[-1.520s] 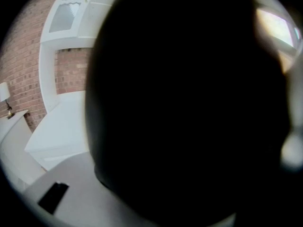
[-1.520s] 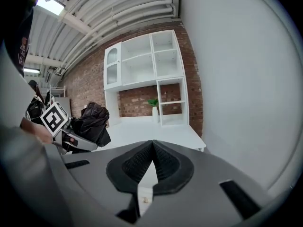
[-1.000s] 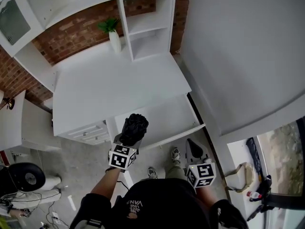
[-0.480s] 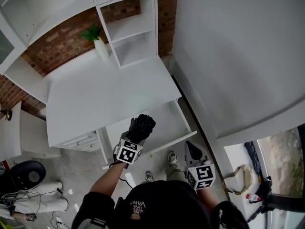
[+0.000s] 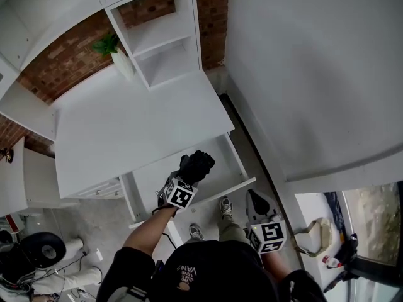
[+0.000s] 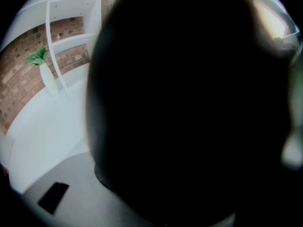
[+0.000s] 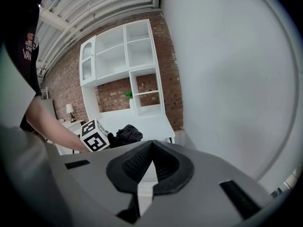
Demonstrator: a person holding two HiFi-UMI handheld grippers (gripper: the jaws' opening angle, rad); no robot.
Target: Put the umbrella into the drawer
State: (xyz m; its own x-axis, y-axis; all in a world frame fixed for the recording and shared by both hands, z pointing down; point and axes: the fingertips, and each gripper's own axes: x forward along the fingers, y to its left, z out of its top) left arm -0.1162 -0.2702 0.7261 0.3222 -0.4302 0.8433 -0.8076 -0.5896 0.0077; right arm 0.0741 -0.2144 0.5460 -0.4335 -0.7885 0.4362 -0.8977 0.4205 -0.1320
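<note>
While left gripper (image 5: 191, 173) clamps umbrella (image 5: 198, 164) above drawer (image 5: 242, 184) near its front edge | lower inside, probably mid-drawer, then release | right gripper (image 7: 151, 150) closed, empty

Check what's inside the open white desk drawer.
Visible floor of the white desk drawer is bare white. The black folded umbrella, gripped in the left gripper, hangs over its middle and covers that patch; anything beneath it, and whether it touches down, can't be seen.
</note>
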